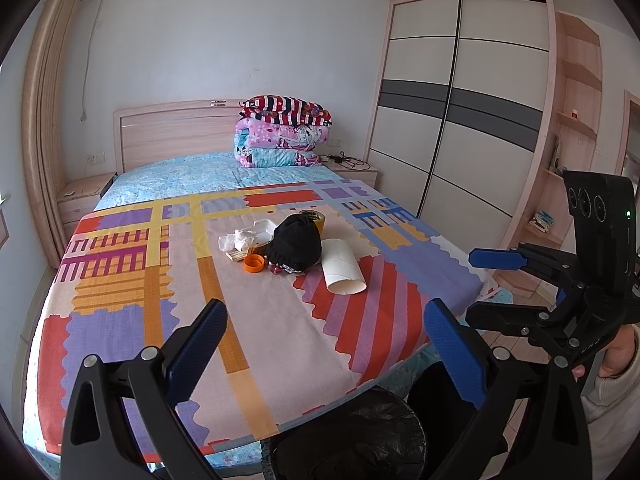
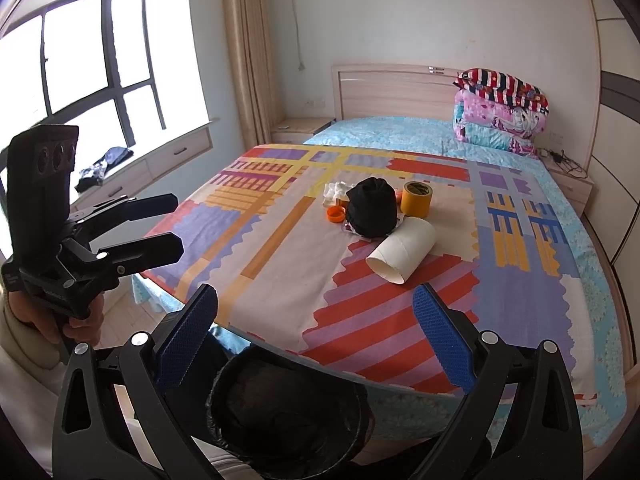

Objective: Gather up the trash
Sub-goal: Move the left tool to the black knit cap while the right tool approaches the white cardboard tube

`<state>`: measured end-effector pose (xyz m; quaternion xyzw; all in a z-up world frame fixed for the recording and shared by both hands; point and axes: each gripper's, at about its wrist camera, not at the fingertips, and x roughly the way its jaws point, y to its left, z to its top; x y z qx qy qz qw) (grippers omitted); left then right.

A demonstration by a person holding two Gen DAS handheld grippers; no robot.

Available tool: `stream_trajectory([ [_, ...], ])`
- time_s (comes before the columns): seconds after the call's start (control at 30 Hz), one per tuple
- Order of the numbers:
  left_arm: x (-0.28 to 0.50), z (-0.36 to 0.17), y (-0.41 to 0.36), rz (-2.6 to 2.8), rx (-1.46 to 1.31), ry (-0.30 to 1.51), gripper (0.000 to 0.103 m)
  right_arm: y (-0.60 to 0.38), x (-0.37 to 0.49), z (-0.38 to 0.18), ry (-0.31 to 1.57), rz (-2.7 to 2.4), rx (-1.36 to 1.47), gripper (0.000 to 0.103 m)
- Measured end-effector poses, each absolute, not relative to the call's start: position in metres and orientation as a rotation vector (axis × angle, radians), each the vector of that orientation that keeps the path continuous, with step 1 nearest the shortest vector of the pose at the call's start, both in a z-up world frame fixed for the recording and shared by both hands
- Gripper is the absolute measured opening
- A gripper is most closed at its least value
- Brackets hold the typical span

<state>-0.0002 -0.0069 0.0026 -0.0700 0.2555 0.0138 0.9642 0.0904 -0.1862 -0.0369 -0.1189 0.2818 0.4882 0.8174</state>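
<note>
**Both my jaws wide apart above the bin, trash waiting on the bed**

I hold my left gripper [image 1: 324, 344] over the near edge of the bed [image 1: 120, 280], and its two blue pads are far apart with nothing between them. In the right wrist view it also shows at 9 o'clock [image 2: 176, 224], again spread and empty.

The trash lies together in a small heap on the patterned cover, at about 12 o'clock from my left gripper. Going from left to right I see crumpled white tissue [image 1: 236, 240], an orange cap [image 1: 254, 263] just in front of it, a black knitted hat [image 1: 296, 245] in the middle, and a white cardboard tube [image 1: 343, 267] lying on its side, touching the hat. A yellow tape roll [image 2: 417, 199] stands behind the hat, toward 1 o'clock.

My right gripper [image 2: 316, 332] is also held apart, holding nothing. A bin with black liner [image 2: 288, 412] stands at 6 o'clock, low between my fingers, just beside the bed edge. Far behind, folded quilts [image 2: 500, 112] lean at the headboard.
</note>
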Motion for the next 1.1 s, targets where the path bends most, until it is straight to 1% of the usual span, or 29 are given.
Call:
stream_trajectory([
  [0.37,0.008,0.008,-0.001,0.016,-0.132,0.517,0.095,-0.183,0.098,-0.038,0.599,1.032,-0.254,0.099],
  [0.73,0.063,0.017,0.018,-0.025,-0.090,0.535,0.095,-0.153,0.142,-0.053,0.641,0.987,-0.258,0.099],
  [1.1,0.137,-0.004,0.047,-0.069,-0.095,0.610,0.095,-0.120,0.190,-0.084,0.712,0.926,-0.251,0.099],
])
